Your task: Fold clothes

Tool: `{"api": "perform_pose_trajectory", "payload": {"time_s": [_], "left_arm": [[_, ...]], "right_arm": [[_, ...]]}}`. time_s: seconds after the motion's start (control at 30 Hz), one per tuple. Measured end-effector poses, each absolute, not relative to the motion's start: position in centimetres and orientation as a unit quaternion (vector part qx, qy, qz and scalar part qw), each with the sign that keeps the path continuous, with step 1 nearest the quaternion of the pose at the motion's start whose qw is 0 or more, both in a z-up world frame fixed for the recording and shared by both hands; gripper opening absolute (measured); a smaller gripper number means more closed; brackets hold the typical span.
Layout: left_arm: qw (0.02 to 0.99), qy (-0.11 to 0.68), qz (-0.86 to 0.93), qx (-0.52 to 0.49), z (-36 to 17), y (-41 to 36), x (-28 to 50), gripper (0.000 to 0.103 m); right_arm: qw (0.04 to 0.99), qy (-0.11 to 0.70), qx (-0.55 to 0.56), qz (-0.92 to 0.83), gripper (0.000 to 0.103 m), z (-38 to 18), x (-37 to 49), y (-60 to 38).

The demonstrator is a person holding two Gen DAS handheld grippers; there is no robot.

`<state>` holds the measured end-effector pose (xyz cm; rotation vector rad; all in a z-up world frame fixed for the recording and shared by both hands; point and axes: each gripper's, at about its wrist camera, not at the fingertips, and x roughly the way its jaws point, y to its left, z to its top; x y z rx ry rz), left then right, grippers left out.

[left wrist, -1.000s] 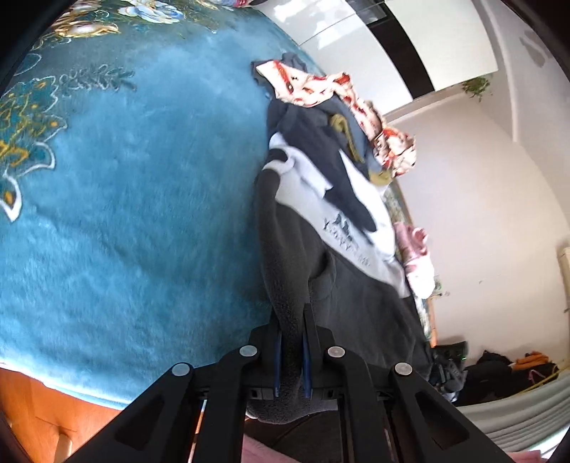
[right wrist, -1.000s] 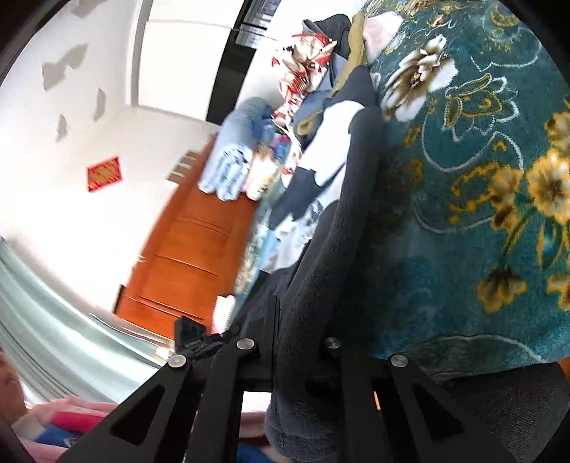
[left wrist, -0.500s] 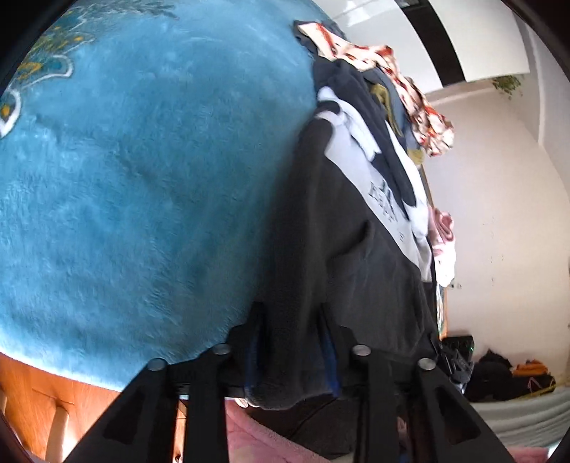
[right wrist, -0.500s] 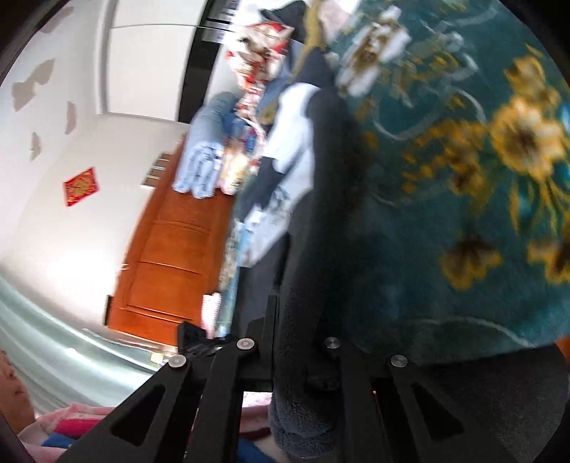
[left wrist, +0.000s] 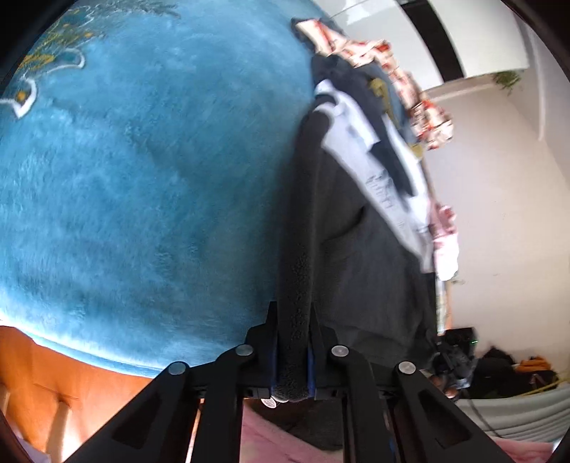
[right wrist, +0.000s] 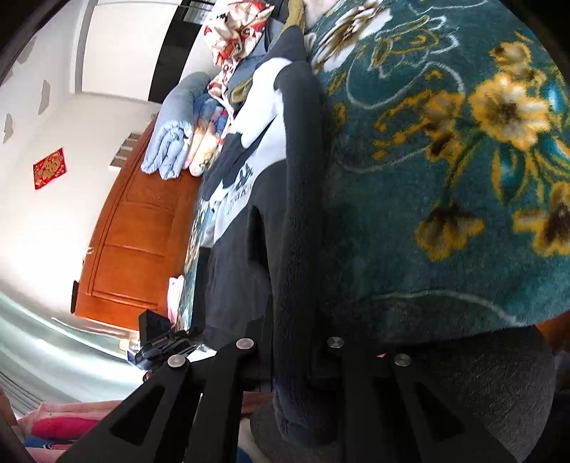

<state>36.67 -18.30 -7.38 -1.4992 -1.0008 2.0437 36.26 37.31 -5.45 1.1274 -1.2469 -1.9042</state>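
A dark grey fleece garment [left wrist: 359,256] with a white panel and printed lettering lies stretched over a teal plush blanket [left wrist: 142,185]. My left gripper [left wrist: 293,342] is shut on its thick rolled hem at one corner. My right gripper [right wrist: 291,342] is shut on the hem of the same garment [right wrist: 295,199] at the other corner. The fabric hangs out below both grippers and hides the fingertips. The garment's far end reaches a pile of other clothes.
A pile of clothes with a red-and-white patterned piece [left wrist: 399,74] lies at the garment's far end, also in the right wrist view [right wrist: 238,32]. Folded light-blue bedding [right wrist: 174,135] lies by an orange wooden headboard [right wrist: 142,235]. The floral blanket [right wrist: 463,171] spreads right. White walls surround.
Both grippers have kept their hold on the hem. The views have shifted along the blanket, the garment now looks straighter and more stretched out between the grippers.
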Motion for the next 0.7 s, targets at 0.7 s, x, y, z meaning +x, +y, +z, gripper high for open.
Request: {"api": "perform_pose_trajectory", "payload": {"time_s": [0.7], "left_arm": [[0.265,-0.430,0.758,-0.413,3.0,-18.8,11.9,0.011]], "right_arm": [[0.338,-0.543,0.335,-0.692,0.009,3.6,19.0,41.6]]}}
